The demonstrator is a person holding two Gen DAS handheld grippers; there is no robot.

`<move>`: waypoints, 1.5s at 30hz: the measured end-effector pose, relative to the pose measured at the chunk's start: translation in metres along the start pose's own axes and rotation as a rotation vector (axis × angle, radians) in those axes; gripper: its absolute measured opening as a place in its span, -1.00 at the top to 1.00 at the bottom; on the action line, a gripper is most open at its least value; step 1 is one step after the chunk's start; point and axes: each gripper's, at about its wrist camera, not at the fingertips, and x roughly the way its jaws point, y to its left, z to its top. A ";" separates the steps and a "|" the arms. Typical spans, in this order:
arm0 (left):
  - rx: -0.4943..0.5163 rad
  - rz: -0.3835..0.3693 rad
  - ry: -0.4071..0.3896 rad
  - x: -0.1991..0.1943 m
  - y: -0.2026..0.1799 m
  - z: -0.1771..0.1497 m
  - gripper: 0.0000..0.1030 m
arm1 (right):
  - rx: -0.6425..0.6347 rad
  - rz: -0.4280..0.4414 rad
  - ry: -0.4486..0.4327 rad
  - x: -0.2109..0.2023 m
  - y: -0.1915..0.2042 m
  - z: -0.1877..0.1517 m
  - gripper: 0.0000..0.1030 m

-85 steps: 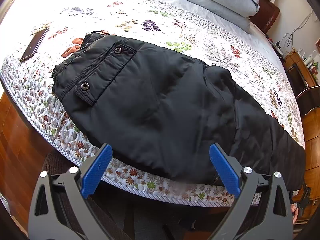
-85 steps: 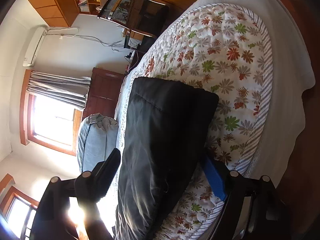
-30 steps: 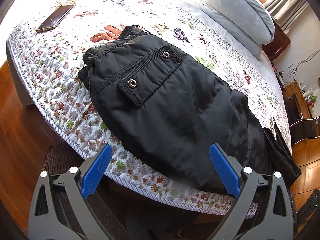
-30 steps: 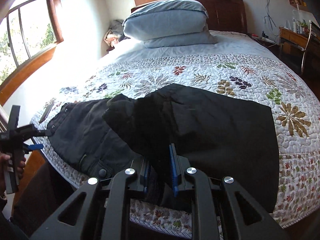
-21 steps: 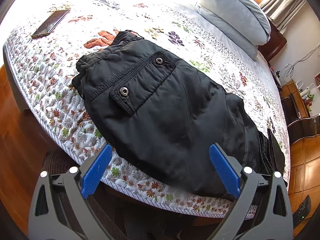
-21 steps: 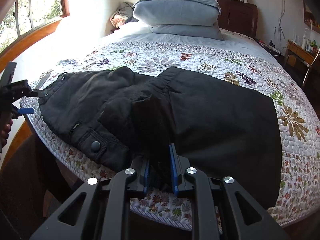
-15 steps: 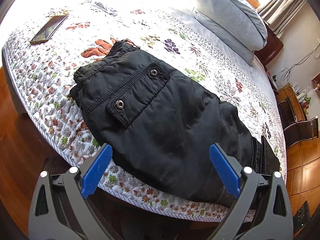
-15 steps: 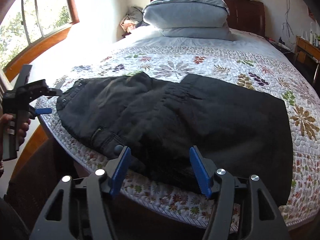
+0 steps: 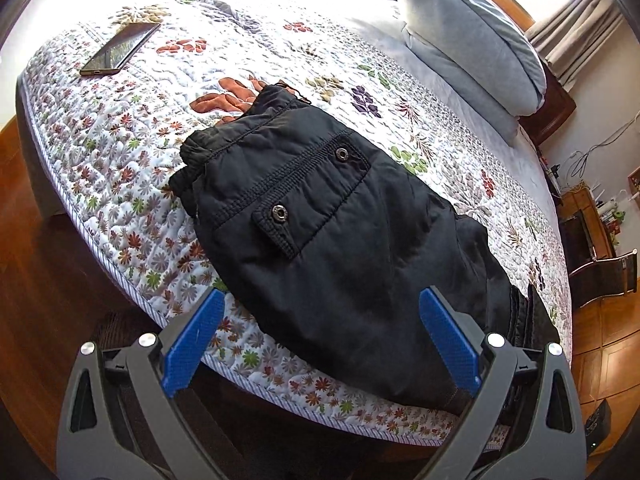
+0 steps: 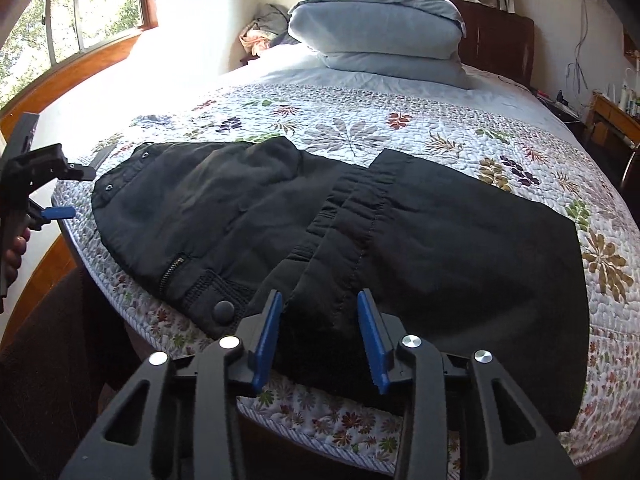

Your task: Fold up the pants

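Note:
Black padded pants (image 9: 320, 240) lie on the floral quilt near the bed's front edge, waist to the left. In the right wrist view the pants (image 10: 460, 248) are folded, with the leg cuffs (image 10: 360, 208) laid back over the middle. My left gripper (image 9: 318, 344) is open and empty, held off the bed edge in front of the pants. It also shows in the right wrist view (image 10: 40, 192) at the far left. My right gripper (image 10: 320, 336) is partly open, its jaws on either side of the cuff edge without pinching it.
A phone (image 9: 120, 48) lies on the quilt (image 9: 120, 160) at the far left corner. Grey pillows (image 10: 376, 32) are stacked at the headboard. A dark stool or mat (image 10: 52, 360) stands by the bed edge. Wooden floor (image 9: 36, 280) surrounds the bed.
My right gripper carried the leg ends over toward the waist, laid them down and let go, its jaws opening. My left gripper stayed open and drew back a little.

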 end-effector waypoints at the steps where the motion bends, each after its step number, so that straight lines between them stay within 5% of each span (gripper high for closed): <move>1: -0.010 -0.001 -0.003 -0.001 0.003 0.001 -0.90 | -0.003 -0.001 -0.003 -0.001 0.001 0.000 0.48; 5: -0.036 0.003 -0.007 -0.002 0.012 0.003 -0.90 | -0.032 0.005 0.003 -0.003 0.009 0.002 0.68; 18: -0.120 -0.026 0.050 0.014 0.043 0.007 -0.90 | -0.014 0.055 0.043 0.008 0.015 -0.006 0.69; 23: -0.218 -0.122 0.096 0.026 0.067 0.018 -0.90 | 0.004 0.076 0.039 0.002 0.010 -0.002 0.69; 26: -0.349 -0.308 0.147 0.038 0.088 0.020 -0.90 | 0.014 0.084 0.041 0.001 0.007 0.000 0.69; 30: -0.460 -0.347 0.189 0.054 0.106 0.019 -0.90 | 0.028 0.086 0.043 -0.001 0.006 0.002 0.68; 32: -0.503 -0.382 0.204 0.060 0.113 0.017 -0.90 | 0.027 0.081 0.035 -0.004 0.006 0.003 0.29; 33: -0.527 -0.414 0.213 0.064 0.115 0.016 -0.90 | 0.024 0.076 0.024 -0.008 0.007 0.004 -0.16; 35: -0.567 -0.478 0.235 0.072 0.120 0.018 -0.90 | 0.008 0.066 0.000 -0.015 0.009 0.007 -0.20; 40: -0.598 -0.549 0.225 0.084 0.117 0.023 -0.90 | 0.052 0.082 -0.035 -0.034 0.006 0.020 -0.87; 45: -0.637 -0.593 0.196 0.092 0.119 0.029 -0.89 | 0.206 0.166 -0.067 -0.050 -0.013 0.031 -0.93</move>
